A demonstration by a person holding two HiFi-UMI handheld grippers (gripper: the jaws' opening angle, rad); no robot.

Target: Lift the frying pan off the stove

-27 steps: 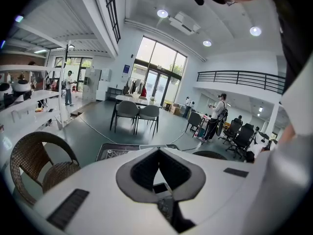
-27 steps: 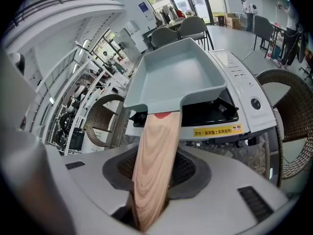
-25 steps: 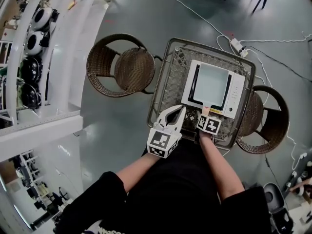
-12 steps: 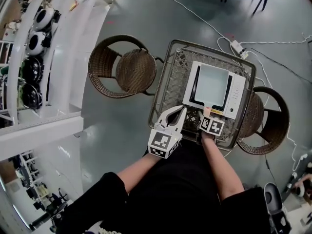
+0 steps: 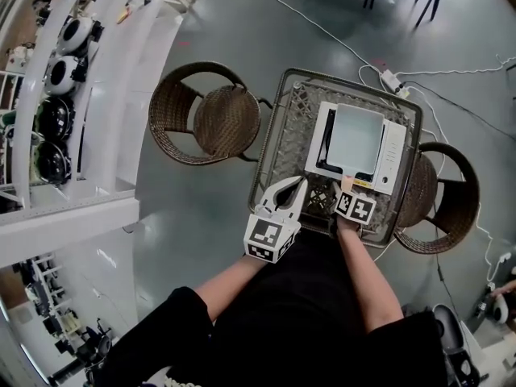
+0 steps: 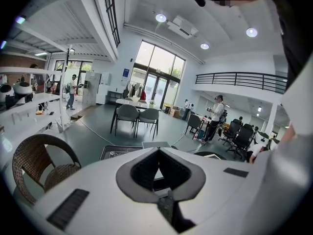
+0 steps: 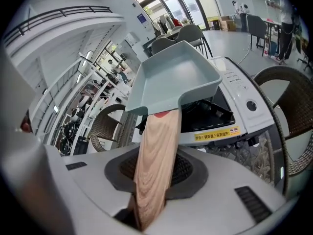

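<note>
The frying pan (image 5: 355, 138) lies near-to-far over the stove (image 5: 394, 153), its wooden handle (image 7: 155, 160) pointing nearward (toward the person). The right gripper (image 5: 345, 192) clamps it, forearm reaching forward. The left gripper (image 5: 289, 189) hangs closed and empty, 1 step left.

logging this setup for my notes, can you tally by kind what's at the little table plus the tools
wicker chairs: 2
table: 1
stove: 1
frying pan: 1
tools: 2
total: 7
</note>
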